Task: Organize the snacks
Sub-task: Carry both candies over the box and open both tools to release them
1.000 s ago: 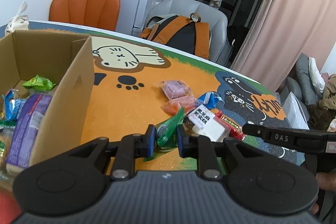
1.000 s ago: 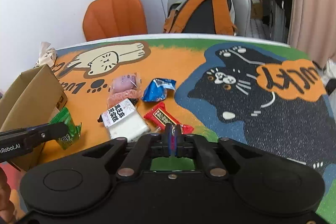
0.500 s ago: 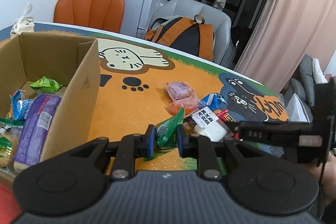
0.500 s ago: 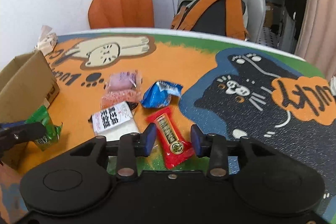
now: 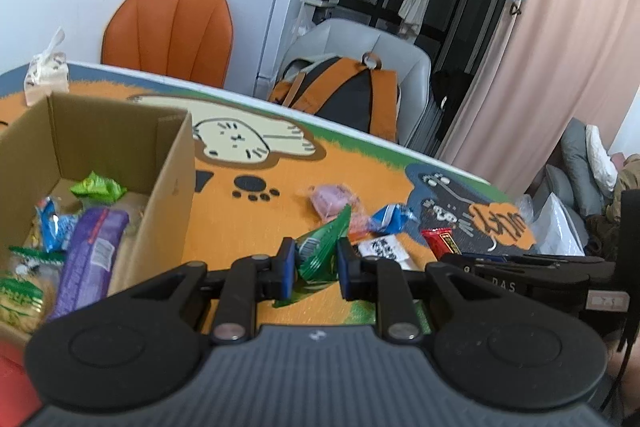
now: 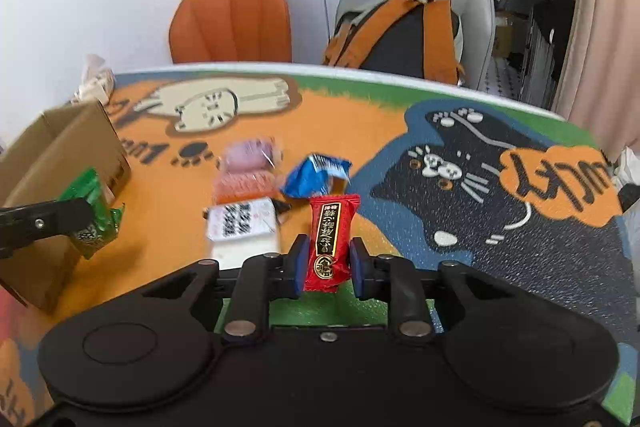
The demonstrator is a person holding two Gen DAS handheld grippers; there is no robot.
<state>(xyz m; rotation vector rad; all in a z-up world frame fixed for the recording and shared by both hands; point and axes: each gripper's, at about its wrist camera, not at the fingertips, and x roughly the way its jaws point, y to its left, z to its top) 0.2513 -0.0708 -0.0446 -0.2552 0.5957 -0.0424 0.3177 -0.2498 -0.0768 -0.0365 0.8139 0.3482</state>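
My left gripper [image 5: 315, 265] is shut on a green snack packet [image 5: 322, 247] and holds it above the mat, just right of the cardboard box [image 5: 168, 183]; the packet also shows in the right wrist view [image 6: 90, 215]. The box holds several snacks, among them a purple packet [image 5: 90, 251]. My right gripper [image 6: 326, 265] has its jaws around a red snack bar [image 6: 330, 239]; small gaps show at the pads. On the mat lie a pink packet [image 6: 250, 153], an orange-pink packet [image 6: 244, 183], a blue packet [image 6: 314, 177] and a white packet [image 6: 244, 227].
The cat-print mat [image 6: 460, 155] covers the table. An orange chair [image 6: 232, 23] and a grey chair with an orange backpack [image 6: 400, 31] stand behind the far edge. A small white bag [image 5: 42, 75] sits at the far left corner.
My right gripper opened, moved forward over the red bar and now has it between its jaws. My left gripper kept the green packet and shifted a little toward the box.
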